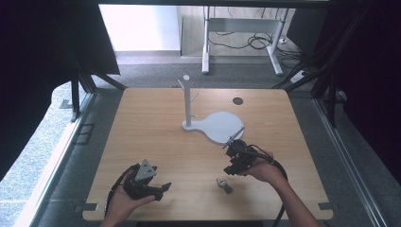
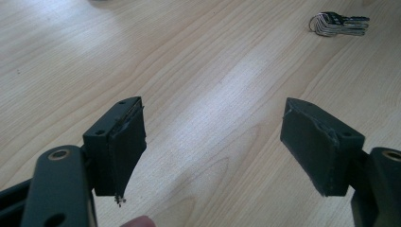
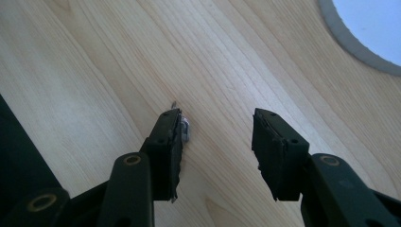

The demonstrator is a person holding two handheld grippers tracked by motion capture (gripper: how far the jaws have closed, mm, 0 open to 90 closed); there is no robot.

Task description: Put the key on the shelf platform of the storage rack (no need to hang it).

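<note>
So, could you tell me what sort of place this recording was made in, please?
Probably a lab or office recording station: a wooden table framed by dark curtains, a desk frame with loose cables on carpet behind, and a white peg stand.

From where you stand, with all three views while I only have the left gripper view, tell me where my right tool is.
Observer: The right tool sits by the near edge of the white round-based stand, open, nothing between its jaws.
Operator: Give me where the keys lie relative to it.
Observer: The bunch of keys lies on the wooden table nearer the person than the right tool, just left of the right forearm.
Operator: Describe the stand.
Observer: An upright post with short pegs rises at the flat base's left end.
</note>
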